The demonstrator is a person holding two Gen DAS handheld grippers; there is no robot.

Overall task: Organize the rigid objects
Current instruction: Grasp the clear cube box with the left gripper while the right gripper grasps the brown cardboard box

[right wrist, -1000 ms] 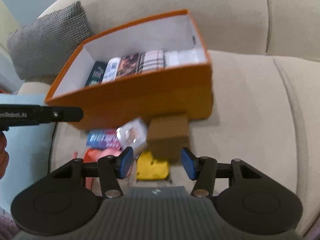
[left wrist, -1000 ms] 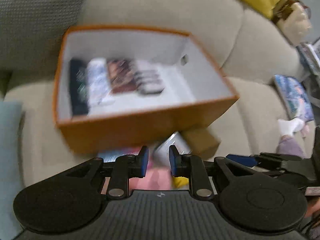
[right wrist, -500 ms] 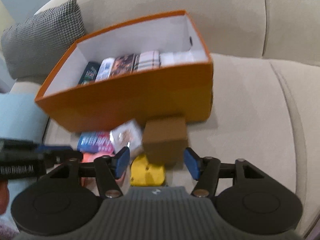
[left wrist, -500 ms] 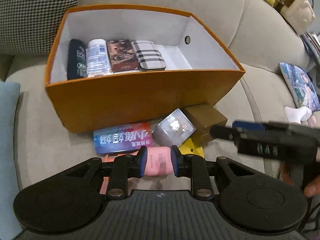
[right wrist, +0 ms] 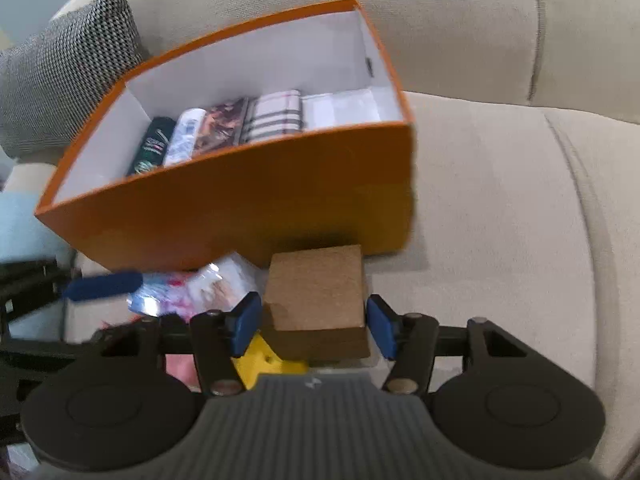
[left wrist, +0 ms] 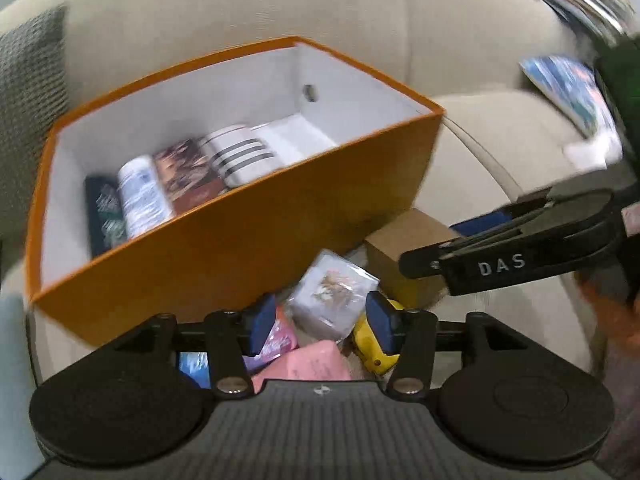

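Observation:
An orange box (left wrist: 248, 240) (right wrist: 256, 208) with a white inside sits on the sofa and holds several small packs in a row. In front of it lie a brown cardboard box (right wrist: 316, 288) (left wrist: 408, 240), a clear-wrapped white pack (left wrist: 334, 292) (right wrist: 224, 284), a pink pack (left wrist: 308, 364), a yellow object (left wrist: 376, 350) (right wrist: 264, 360) and a blue pack (left wrist: 196, 368). My left gripper (left wrist: 322, 324) is open above the white pack and the pink pack. My right gripper (right wrist: 312, 324) is open, its pads on either side of the brown box.
The beige sofa seat (right wrist: 500, 220) stretches to the right. A houndstooth cushion (right wrist: 64, 72) leans at the back left. A light blue cloth (right wrist: 20, 224) lies at the left. A printed cushion (left wrist: 568, 84) lies at the far right.
My left gripper held the pink pack half a second ago and has opened; the pink pack now lies below it. My right gripper has come closer around the brown box.

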